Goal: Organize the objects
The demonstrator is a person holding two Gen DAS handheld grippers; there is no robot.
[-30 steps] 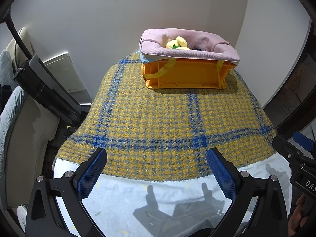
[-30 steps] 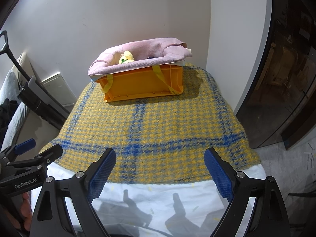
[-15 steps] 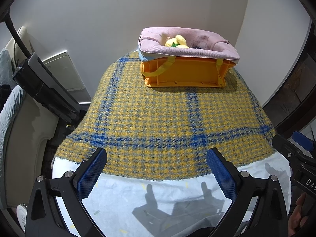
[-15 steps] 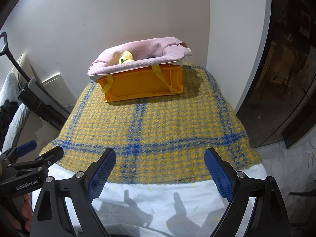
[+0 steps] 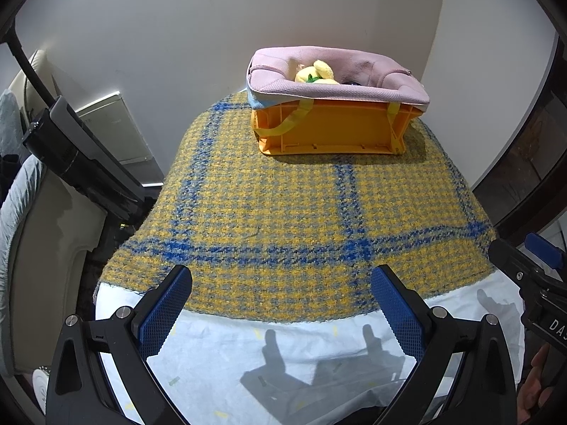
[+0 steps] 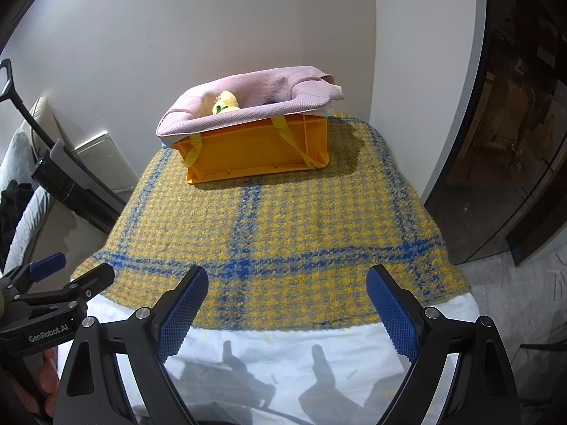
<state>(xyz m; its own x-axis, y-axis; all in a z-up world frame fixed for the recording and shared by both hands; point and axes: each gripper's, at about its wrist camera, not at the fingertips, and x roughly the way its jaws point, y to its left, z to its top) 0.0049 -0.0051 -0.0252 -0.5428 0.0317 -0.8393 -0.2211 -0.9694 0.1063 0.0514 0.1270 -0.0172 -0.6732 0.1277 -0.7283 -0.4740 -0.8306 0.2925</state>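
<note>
The orange plastic crate (image 5: 329, 131) stands at the far end of the surface, close to the white wall (image 5: 177, 17). Its long axis runs left to right across both wrist views, with 1 long side facing the cameras; in the right wrist view it is turned slightly, its right end a little farther away. It sits upright on its base.

A pink knitted cloth (image 5: 354, 90) is draped over the crate's rim and hangs a little way down the near side, lining the opening. 2 yellow straps (image 5: 283, 125) come down from under the cloth across the crate's near wall. Inside, a yellow plush toy (image 5: 317, 72) with a bit of green on it pokes up above the cloth, toward the left half of the crate. Something dark lies just right of it, too hidden to name.

The crate rests on a yellow and blue checked blanket (image 5: 283, 212) that covers most of the surface; nothing else lies on the blanket. At the near edge a white sheet (image 5: 301, 347) shows from beneath it.

The left claw (image 5: 281, 304) hangs over the near edge of the blanket, its 2 blue pads wide apart and holding nothing. The right claw (image 6: 287, 306) is likewise spread wide and empty above the same edge. Each claw is well apart from the crate. A black stand (image 5: 81, 156) leans at the left, beside a grey cushioned seat (image 5: 14, 212).
</note>
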